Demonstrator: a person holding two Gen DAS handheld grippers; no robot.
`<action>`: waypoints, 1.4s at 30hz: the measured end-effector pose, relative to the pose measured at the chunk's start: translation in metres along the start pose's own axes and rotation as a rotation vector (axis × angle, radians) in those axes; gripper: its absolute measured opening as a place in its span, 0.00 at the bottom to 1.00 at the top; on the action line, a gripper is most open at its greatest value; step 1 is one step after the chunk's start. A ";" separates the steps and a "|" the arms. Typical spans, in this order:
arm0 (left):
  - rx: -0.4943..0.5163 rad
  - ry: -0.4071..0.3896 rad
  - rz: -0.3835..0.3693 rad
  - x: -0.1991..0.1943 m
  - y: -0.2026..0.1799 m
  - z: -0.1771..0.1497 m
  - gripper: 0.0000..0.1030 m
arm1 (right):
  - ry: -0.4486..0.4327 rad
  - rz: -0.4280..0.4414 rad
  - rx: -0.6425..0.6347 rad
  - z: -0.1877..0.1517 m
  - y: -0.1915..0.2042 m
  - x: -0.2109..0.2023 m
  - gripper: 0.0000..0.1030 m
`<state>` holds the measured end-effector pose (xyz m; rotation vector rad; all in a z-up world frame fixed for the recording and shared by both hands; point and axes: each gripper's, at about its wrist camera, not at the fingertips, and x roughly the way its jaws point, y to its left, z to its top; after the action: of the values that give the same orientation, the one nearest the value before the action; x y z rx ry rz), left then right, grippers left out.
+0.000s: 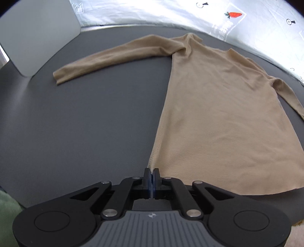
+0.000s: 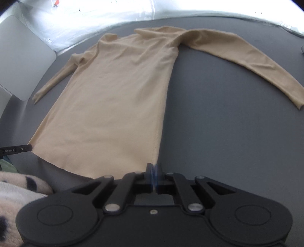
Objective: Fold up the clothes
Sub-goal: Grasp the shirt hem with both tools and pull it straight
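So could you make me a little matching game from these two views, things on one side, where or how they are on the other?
Things:
1. tan long-sleeved top
2. left gripper
3. right gripper
4. carrot print

Places or states:
A. shut on the top's right hem corner
B. on the pale sheet beyond the table
C. spread flat on the dark grey table, sleeves out
D. shut on the top's left hem corner

Pairs: 1-C, 2-D, 3-A, 4-B

Dark grey tabletop (image 1: 85, 123), bright white carrot-printed sheet (image 1: 171, 17) beyond.
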<state>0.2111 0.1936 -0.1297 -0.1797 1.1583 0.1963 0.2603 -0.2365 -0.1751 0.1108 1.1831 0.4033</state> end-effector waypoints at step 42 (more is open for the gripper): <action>0.082 -0.259 0.041 0.196 -0.126 0.339 0.71 | -0.375 -0.260 -0.219 0.382 -0.054 0.197 0.04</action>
<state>0.6189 0.1653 -0.1729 -0.0561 0.9106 0.2014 0.6858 -0.1673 -0.2179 -0.1515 0.7655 0.2655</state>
